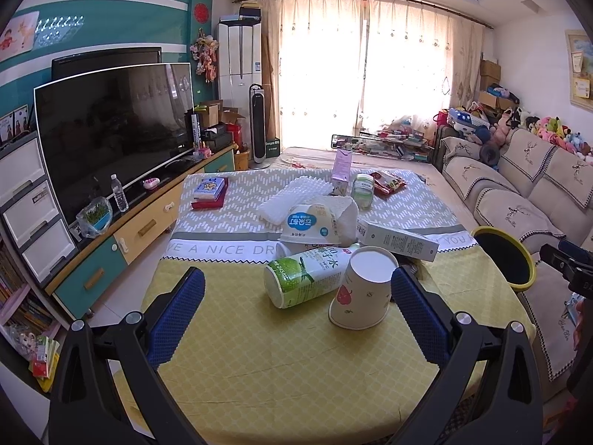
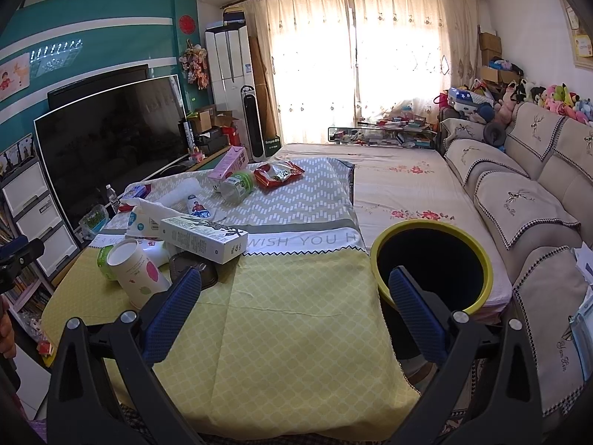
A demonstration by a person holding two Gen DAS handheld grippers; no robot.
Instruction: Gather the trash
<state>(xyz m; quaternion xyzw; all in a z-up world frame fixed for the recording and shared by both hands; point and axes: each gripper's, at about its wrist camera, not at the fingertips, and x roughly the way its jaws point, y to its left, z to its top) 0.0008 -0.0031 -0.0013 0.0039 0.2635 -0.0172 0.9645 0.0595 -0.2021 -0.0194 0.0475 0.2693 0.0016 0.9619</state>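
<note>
Both tongs hang spread wide with nothing between their blue pads. The left tongs (image 1: 298, 298) hover low over the yellow end of the worktop (image 1: 259, 352), and the paper cup (image 1: 361, 289) lies tipped just inside their right pad, close enough that I cannot tell whether it touches. The cup's white base faces up and away from the tongs; its mouth rests on the cloth towards them, so its long axis leans back. Just to the left of the cup, midway between the pads, a green drink can (image 1: 300, 278) lies on its side, its length running from the near left to the far right, and its far end is tucked behind the cup.

Beyond those two, further out from the left tongs, a white tub with a blue label (image 1: 311, 224) sits upside down against a crumpled white tissue pack, and a long white carton (image 1: 398, 241) lies flat to its right, its long axis running left to right. A pale plastic jar (image 1: 362, 189), a purple carton (image 1: 341, 168) and a red snack packet (image 1: 389, 183) lie at the far end of the worktop.

The right tongs (image 2: 294, 309) hover over bare yellow cloth, well to the right of the heap. Their right pad overlaps the near rim of the yellow bin (image 2: 485, 270), which stands open-mouthed off the worktop's right edge, between it and the sofa (image 2: 519, 200). From here the same paper cup (image 2: 137, 272) lies just beyond the left pad.
</note>
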